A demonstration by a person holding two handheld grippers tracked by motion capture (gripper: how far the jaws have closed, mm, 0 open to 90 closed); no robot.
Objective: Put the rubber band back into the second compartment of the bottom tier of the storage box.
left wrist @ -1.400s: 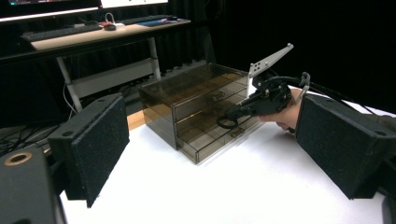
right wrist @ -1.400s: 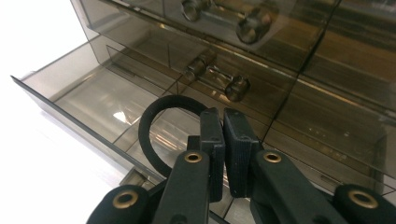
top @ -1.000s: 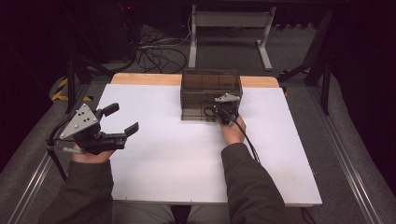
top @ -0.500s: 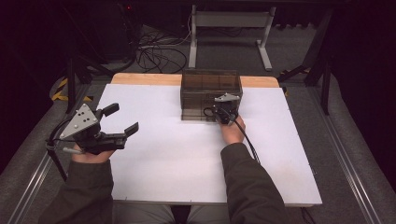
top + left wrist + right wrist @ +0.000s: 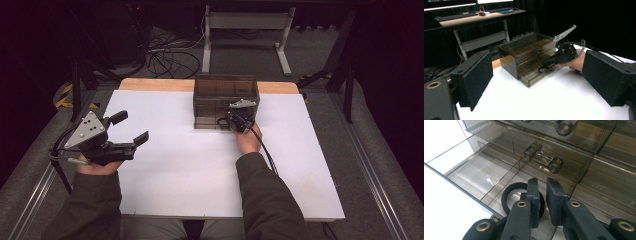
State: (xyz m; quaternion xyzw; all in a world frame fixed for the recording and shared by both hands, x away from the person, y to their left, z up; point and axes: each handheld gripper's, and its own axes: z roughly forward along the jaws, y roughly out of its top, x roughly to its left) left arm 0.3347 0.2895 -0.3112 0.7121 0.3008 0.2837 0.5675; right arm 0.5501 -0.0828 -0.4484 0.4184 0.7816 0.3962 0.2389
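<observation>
Right gripper [image 5: 543,195]: position unchanged, jaws barely parted, empty; black ring [image 5: 505,197] beside them in drawer [image 5: 474,175], likely deposited; left gripper [image 5: 132,127] spread.

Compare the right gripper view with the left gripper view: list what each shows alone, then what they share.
Right gripper view alone: a close look at the black ring lying in the open bottom drawer, with one pad of the right gripper inside the ring, the jaws a narrow gap apart, and the clear drawer handle above.

Left gripper view alone: the left gripper with its jaws wide apart, the whole cabinet from the side, the person's hand, and a desk behind.

Shared: the smoky transparent drawer cabinet, the ring and the white table.
</observation>
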